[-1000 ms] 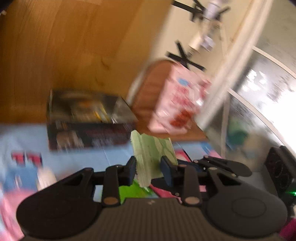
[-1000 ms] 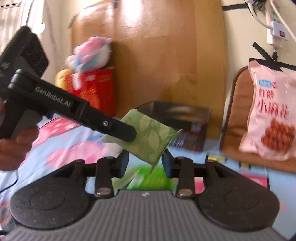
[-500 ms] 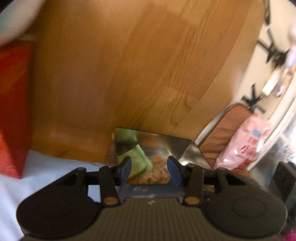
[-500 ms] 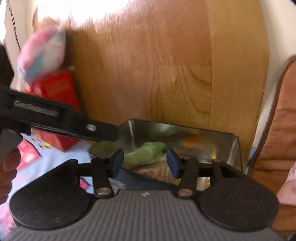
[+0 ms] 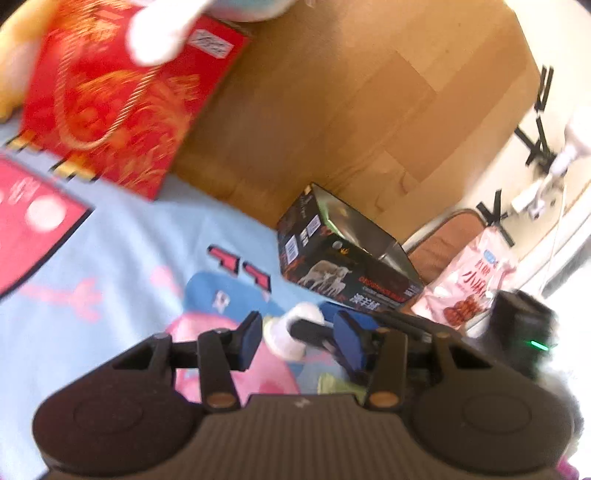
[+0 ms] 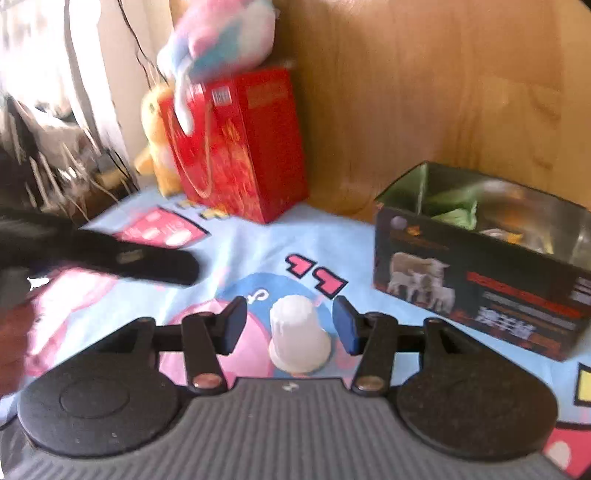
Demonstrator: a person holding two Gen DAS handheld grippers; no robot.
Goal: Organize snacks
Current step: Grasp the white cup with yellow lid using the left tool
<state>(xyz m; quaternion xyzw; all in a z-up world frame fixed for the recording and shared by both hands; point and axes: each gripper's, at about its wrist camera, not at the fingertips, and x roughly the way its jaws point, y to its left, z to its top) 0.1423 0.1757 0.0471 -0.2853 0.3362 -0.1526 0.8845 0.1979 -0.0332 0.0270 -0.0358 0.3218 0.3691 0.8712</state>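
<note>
A black open-top box [image 6: 476, 254] printed with sheep stands on the blue patterned cloth, with a green packet [image 6: 456, 212] and other snacks inside. It also shows in the left wrist view [image 5: 343, 258]. A small white cup-shaped snack [image 6: 299, 338] stands on the cloth between the open fingers of my right gripper [image 6: 290, 325], not touched. In the left wrist view the white snack [image 5: 288, 334] lies ahead of my open, empty left gripper [image 5: 299, 338], with the right gripper's finger [image 5: 314, 330] crossing it.
A red gift box [image 6: 240, 144] with plush toys [image 6: 218, 35] on it stands against the wooden board [image 6: 424, 92] at the back left. A pink snack bag [image 5: 465, 284] leans on a brown chair [image 5: 443, 240] right of the black box. The left gripper's arm [image 6: 129, 258] reaches in from the left.
The left gripper dropped the green packet into the black box. Both grippers then pulled back from the box and came down over the cloth by the white snack.
</note>
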